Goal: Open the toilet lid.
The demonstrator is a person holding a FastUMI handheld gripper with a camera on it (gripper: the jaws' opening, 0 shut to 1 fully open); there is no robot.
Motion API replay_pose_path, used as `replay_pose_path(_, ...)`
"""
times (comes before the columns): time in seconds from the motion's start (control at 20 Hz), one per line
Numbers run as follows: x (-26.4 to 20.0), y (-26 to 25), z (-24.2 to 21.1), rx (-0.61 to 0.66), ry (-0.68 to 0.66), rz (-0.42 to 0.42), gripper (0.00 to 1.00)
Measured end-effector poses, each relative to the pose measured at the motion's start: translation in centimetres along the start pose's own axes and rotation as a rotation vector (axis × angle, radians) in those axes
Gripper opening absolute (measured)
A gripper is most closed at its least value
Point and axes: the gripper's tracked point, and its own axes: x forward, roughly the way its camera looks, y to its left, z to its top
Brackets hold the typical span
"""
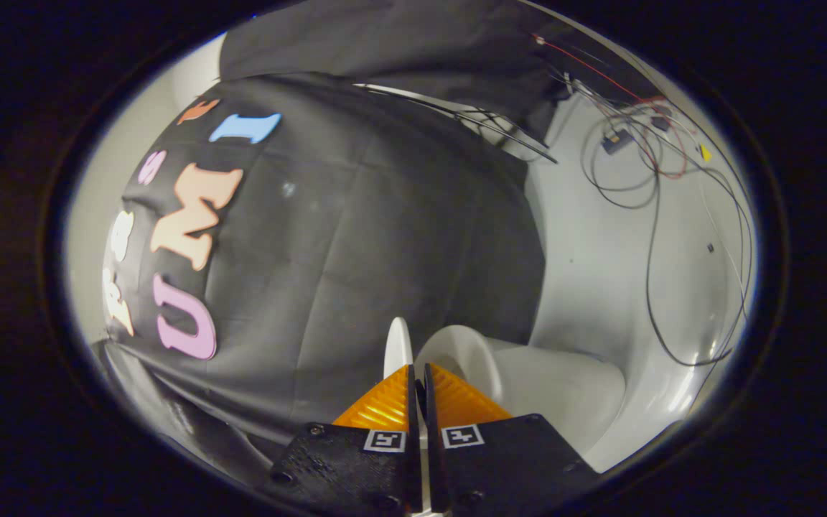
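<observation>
Fingers of the gripper (417, 373) are pinching the thin white toilet lid (398, 346) edge-on, raised beside the open toilet bowl (528, 380); the lifting is looking mostly done, with releasing remaining.

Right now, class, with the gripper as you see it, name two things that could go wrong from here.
1. The gripper grips the thin white toilet lid by its edge alone, fingers nearly closed; the lid might slip out and drop back onto the bowl.
2. The lid stands close to the black cloth wall; pushing further could press it into the cloth.
</observation>
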Motion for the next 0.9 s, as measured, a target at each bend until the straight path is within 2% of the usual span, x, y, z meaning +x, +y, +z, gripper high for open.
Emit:
replay_pose_path(0.6, -1.5, 17.1, -4.0, -0.37, -0.007, 0.132, 0.06)
replay_pose_path(0.9, -1.6, 22.4, -6.8, -0.579, 0.036, 0.187, 0.1)
